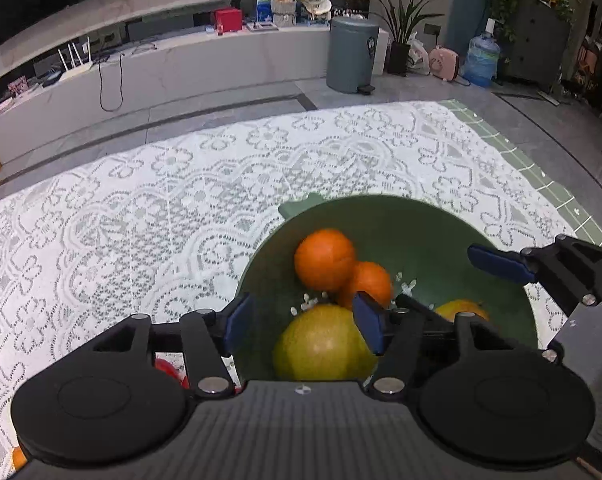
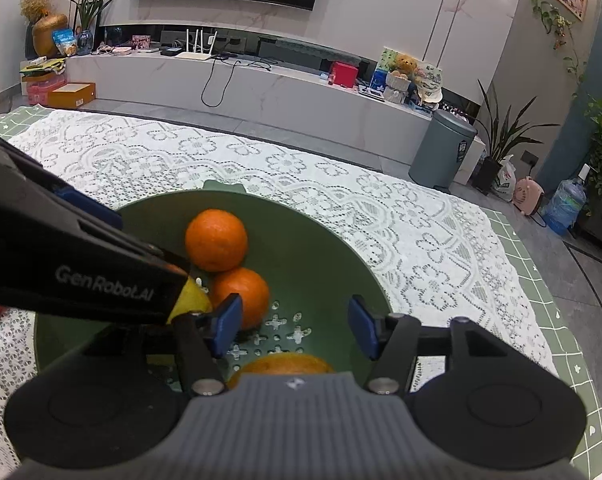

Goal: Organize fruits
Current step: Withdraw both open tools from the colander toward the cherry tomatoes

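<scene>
A green bowl (image 1: 421, 224) (image 2: 321, 256) sits on the lace tablecloth. It holds two oranges (image 1: 325, 258) (image 2: 216, 239), one behind the other (image 1: 371, 280) (image 2: 243, 290), a yellow-green pear-like fruit (image 1: 321, 344) (image 2: 191, 298) and another orange-yellow fruit (image 1: 461, 309) (image 2: 281, 362). My left gripper (image 1: 305, 326) is open just above the yellow-green fruit. My right gripper (image 2: 295, 328) is open and empty above the bowl; it shows at the right in the left wrist view (image 1: 501, 266).
A red fruit (image 1: 169, 368) lies on the cloth left of the bowl, and an orange piece (image 1: 19, 458) shows at the lower left. The lace tablecloth (image 1: 141, 208) covers a green checked table. Beyond are a TV bench and a grey bin (image 1: 351, 54).
</scene>
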A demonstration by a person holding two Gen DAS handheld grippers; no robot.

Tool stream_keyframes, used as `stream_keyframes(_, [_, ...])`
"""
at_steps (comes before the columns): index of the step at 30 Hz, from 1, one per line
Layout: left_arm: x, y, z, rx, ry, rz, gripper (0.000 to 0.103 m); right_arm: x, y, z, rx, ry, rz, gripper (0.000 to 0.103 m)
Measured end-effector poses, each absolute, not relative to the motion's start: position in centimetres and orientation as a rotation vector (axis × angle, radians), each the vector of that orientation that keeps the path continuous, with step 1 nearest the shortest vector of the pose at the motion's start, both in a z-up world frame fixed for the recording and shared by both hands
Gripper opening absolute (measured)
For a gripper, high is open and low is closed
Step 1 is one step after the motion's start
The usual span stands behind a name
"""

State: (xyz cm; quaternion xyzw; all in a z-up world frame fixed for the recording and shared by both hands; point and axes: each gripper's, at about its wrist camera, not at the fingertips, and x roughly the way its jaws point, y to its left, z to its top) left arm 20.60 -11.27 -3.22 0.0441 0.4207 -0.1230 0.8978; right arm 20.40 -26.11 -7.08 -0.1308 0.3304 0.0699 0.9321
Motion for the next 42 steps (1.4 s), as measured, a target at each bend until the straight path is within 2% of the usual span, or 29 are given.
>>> stream_keyframes(10, [18.8,-10.3,-1.2,0.074,0.818,-0.24,0.073,19.6,-26.2,-6.6,-0.238,0.64,0.137,0.068])
stream_keyframes(12, [18.1,-10.0,-0.9,0.086,0.807,-0.228,0.073,19.3,-26.1,-6.4,-0.23,0.63,0.134,0.073])
stream_keyframes(16, [16.7,-9.3,-0.1,0.113,0.787,-0.199,0.073,18.6,-25.9,-6.0,-0.197,0.604,0.132,0.077])
stream_keyframes(27, [12.0,-6.7,2.2,0.1,0.795,-0.161,0.073,16.4,-25.2,-4.9,-0.082,0.563,0.18,0.08])
stream_keyframes(34, [9.1,-4.1,3.0,0.0,0.832,-0.138,0.073,14.8,-23.9,-4.4,-0.043,0.546,0.243,0.081])
stream_keyframes(42, [7.8,0.1,3.0,-0.042,0.793,-0.063,0.073,11.9,-21.1,-3.8,-0.029,0.489,0.353,0.081])
